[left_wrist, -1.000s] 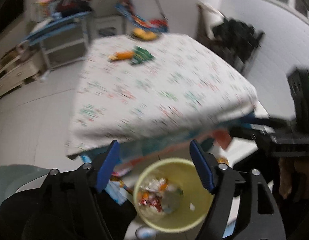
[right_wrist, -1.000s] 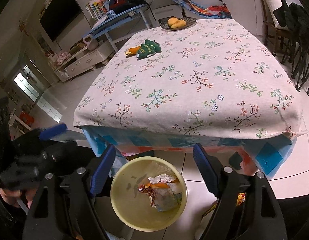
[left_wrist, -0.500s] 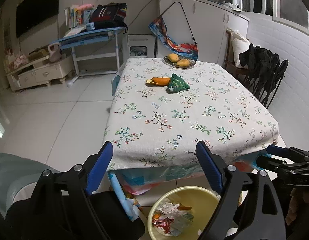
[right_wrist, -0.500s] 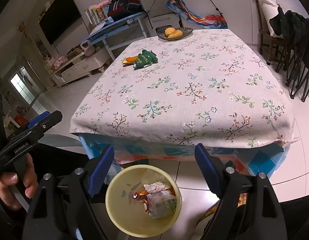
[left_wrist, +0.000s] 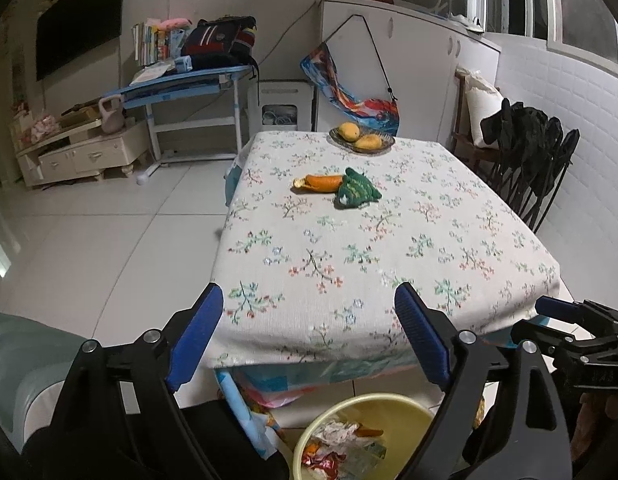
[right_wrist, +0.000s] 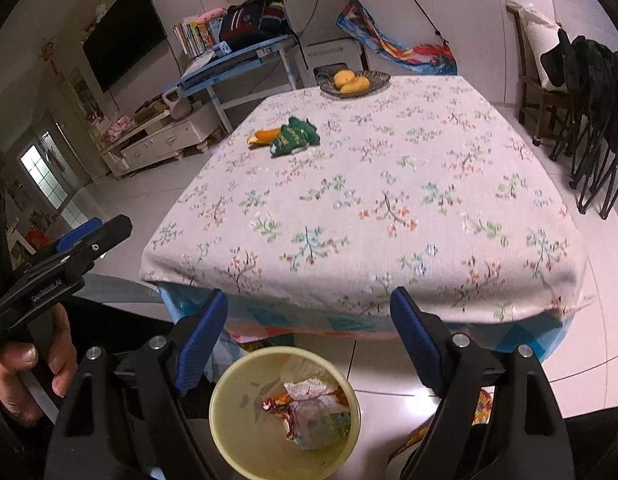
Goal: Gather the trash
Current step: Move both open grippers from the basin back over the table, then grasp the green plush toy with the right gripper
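Note:
A yellow bin [left_wrist: 389, 410] [right_wrist: 245, 392] stands on the floor at the table's near edge and holds crumpled wrappers [right_wrist: 309, 412]. Far across the floral tablecloth [left_wrist: 349, 260] lie an orange wrapper [left_wrist: 321, 183] [right_wrist: 265, 136] and a green packet [left_wrist: 355, 194] [right_wrist: 295, 136], touching each other. My left gripper [left_wrist: 309, 292] hovers above the bin, its jaws opening with nothing between them. Beside it, my right gripper [right_wrist: 309, 296] hangs over the bin, open and empty.
A dish with yellow fruit [left_wrist: 361, 140] sits at the table's far edge. Black folding chairs [left_wrist: 529, 160] stand to the right. A blue desk [left_wrist: 181, 84] and a low cabinet [left_wrist: 81, 156] are at the back left. A hand [right_wrist: 25, 364] holds the left gripper's handle.
The left view has lifted from the bin toward the tabletop, and its jaws have spread wider. The right gripper has barely moved.

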`<action>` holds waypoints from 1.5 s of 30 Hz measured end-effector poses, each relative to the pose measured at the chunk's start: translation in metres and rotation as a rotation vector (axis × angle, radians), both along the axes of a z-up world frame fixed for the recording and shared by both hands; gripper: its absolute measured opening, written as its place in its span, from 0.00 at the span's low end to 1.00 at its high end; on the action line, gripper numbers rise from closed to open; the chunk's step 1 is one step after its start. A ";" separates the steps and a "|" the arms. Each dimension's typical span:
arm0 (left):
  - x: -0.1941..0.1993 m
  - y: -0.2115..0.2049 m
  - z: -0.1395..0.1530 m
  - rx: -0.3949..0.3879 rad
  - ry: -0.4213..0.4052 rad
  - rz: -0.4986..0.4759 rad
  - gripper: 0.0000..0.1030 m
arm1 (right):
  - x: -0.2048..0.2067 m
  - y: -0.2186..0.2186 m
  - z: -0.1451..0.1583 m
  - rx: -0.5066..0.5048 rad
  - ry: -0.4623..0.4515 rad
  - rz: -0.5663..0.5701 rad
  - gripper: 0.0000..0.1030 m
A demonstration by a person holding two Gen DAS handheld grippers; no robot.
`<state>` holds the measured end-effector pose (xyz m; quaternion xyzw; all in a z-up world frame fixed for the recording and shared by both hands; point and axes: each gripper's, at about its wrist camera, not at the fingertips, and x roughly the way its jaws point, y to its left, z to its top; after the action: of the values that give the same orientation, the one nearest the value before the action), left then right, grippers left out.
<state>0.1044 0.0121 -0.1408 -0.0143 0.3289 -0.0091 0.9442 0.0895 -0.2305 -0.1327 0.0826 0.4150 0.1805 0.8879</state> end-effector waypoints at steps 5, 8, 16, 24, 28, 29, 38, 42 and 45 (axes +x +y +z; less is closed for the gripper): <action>0.009 -0.001 0.002 -0.003 -0.008 -0.003 0.83 | 0.011 0.003 0.004 -0.005 -0.017 -0.006 0.79; 0.018 -0.001 0.005 -0.003 -0.016 -0.003 0.84 | 0.018 0.006 0.006 -0.015 -0.025 -0.001 0.80; 0.044 0.000 0.007 -0.017 -0.013 -0.006 0.85 | 0.045 0.012 0.004 -0.020 -0.020 0.014 0.80; 0.075 0.006 0.010 -0.013 -0.005 -0.003 0.86 | 0.077 0.025 0.002 -0.013 -0.014 0.029 0.81; 0.095 0.013 0.013 -0.010 -0.005 0.008 0.86 | 0.095 0.036 0.004 -0.006 -0.019 0.042 0.81; 0.099 0.015 0.014 -0.010 -0.006 0.012 0.86 | 0.100 0.039 0.004 -0.009 -0.021 0.047 0.81; 0.143 0.033 0.015 -0.003 0.008 0.054 0.86 | 0.151 0.067 -0.002 -0.040 -0.020 0.073 0.80; 0.158 0.047 0.010 -0.024 0.036 0.092 0.86 | 0.182 0.082 -0.010 -0.038 0.006 0.058 0.81; 0.165 0.055 0.006 -0.057 0.062 0.114 0.86 | 0.203 0.093 -0.018 -0.041 0.027 0.036 0.81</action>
<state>0.2695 0.0672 -0.1351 -0.0601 0.3560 0.0359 0.9318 0.2923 -0.1372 -0.1509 0.0594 0.4322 0.1869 0.8802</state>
